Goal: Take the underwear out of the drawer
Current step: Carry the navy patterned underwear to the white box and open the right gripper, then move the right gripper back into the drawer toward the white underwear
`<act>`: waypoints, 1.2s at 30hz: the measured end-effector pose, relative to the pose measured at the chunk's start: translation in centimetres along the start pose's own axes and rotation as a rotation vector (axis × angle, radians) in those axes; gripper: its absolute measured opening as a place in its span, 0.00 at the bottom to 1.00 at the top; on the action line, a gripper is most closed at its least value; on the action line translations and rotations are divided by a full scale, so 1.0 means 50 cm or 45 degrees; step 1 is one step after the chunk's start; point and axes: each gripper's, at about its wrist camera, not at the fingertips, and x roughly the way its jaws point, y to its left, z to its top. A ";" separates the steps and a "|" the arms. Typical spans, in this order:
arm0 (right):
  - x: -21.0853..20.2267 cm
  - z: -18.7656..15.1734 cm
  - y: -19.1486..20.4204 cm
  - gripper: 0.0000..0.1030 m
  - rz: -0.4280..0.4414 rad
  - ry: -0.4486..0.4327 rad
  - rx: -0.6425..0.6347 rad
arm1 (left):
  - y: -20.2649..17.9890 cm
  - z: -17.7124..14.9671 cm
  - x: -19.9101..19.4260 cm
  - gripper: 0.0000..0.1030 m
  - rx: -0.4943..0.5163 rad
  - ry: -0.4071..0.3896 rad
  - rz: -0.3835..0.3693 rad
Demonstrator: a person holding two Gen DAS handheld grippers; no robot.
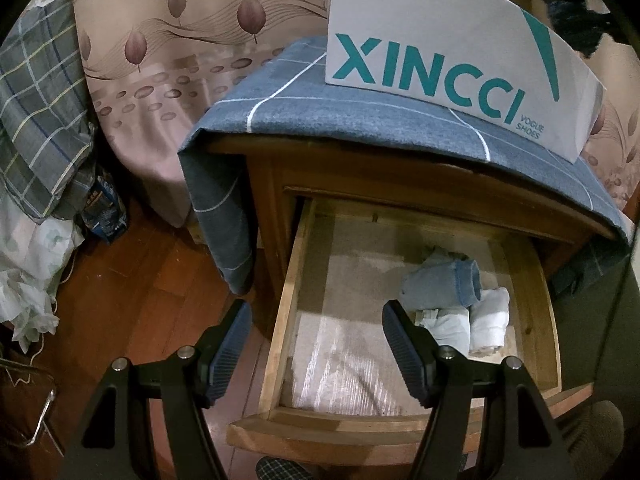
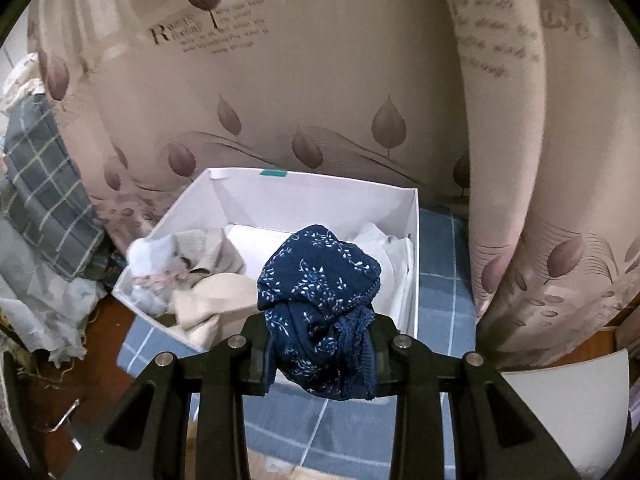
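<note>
In the left wrist view the wooden drawer (image 1: 288, 292) is pulled open. Rolled light blue and white underwear (image 1: 460, 296) lies at its back right. My left gripper (image 1: 316, 320) is open and empty, above the drawer's left side. In the right wrist view my right gripper (image 2: 320, 344) is shut on dark blue floral underwear (image 2: 320, 280) and holds it above the near edge of the white shoe box (image 2: 408, 248). The box holds beige and white garments (image 2: 200, 280).
The white XINCCI shoe box (image 1: 440, 60) stands on the blue checked cloth (image 1: 320, 112) covering the nightstand. A leaf-patterned curtain (image 2: 280, 80) hangs behind. Plaid bedding (image 1: 36, 120) and clutter lie on the wooden floor (image 1: 132, 280) at left.
</note>
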 end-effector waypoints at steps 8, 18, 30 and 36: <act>0.087 -0.013 -0.002 0.32 -0.047 0.084 -0.016 | -0.003 0.001 0.004 0.68 0.006 0.006 -0.005; 0.119 -0.026 0.001 0.38 -0.075 0.111 -0.007 | -0.012 0.000 0.008 0.68 0.016 0.020 -0.012; 0.049 -0.024 0.017 0.61 -0.070 0.041 -0.039 | -0.017 -0.003 0.014 0.68 0.031 0.036 0.001; -0.001 -0.031 0.034 0.62 -0.030 0.014 -0.067 | -0.020 -0.003 0.019 0.68 0.046 0.047 0.015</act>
